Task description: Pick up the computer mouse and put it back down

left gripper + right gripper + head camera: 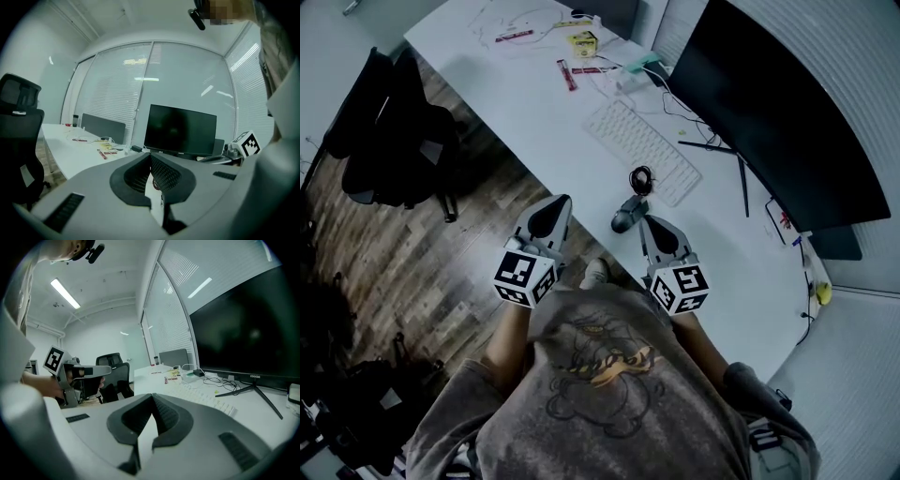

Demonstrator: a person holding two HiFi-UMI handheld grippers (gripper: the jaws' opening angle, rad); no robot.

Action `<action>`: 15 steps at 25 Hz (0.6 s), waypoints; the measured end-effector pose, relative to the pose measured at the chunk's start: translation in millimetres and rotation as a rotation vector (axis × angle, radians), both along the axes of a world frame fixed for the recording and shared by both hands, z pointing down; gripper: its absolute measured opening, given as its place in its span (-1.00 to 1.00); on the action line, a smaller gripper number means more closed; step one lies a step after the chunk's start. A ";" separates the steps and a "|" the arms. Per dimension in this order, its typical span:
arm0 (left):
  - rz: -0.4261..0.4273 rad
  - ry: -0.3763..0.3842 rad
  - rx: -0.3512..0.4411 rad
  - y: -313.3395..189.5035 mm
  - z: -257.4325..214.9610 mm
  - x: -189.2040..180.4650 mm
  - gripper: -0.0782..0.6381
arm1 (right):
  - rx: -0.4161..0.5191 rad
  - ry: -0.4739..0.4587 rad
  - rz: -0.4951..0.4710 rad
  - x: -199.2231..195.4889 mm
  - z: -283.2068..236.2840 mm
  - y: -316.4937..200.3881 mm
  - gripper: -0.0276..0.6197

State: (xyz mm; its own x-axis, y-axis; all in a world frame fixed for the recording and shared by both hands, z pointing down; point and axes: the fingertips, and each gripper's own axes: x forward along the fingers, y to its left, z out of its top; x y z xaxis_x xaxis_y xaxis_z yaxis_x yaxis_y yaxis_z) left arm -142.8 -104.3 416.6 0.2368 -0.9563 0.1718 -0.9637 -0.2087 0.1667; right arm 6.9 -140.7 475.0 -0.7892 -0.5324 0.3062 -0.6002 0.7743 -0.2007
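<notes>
Smooth white desk is bearing a rounded dark mouse; I am holding left gripper and right gripper closed, empty.

Monitor partly beyond the top edge

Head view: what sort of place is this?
Probably an office workspace. A long white desk carries a large black monitor and a flat white keyboard, and a black office chair stands beside it on wood-look flooring.
</notes>
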 end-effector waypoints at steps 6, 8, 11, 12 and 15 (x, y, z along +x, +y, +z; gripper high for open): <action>0.021 -0.011 0.000 -22.3 -3.6 -7.4 -0.73 | 0.018 -0.009 0.072 3.1 -7.1 -23.1 -0.89; 0.041 -0.005 0.007 -28.9 -8.3 -7.0 -0.73 | 0.026 -0.014 0.103 4.8 -11.9 -26.8 -0.89; 0.090 -0.005 0.017 -38.7 -14.2 -5.2 -0.73 | 0.050 -0.024 0.157 6.1 -21.0 -30.8 -0.90; 0.109 -0.006 0.018 -41.9 -15.5 -4.6 -0.73 | 0.058 -0.026 0.178 6.5 -23.8 -31.6 -0.90; 0.164 -0.009 0.017 -51.5 -18.6 -2.9 -0.73 | 0.073 -0.032 0.240 8.4 -30.2 -31.3 -0.90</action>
State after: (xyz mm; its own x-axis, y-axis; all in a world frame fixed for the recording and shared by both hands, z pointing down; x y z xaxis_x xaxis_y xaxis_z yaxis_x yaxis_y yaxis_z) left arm -145.7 -155.8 398.0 0.3886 -0.9076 0.1589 -0.9179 -0.3662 0.1530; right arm 15.4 -172.0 444.9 -0.6463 -0.7255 0.2367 -0.7627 0.6237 -0.1709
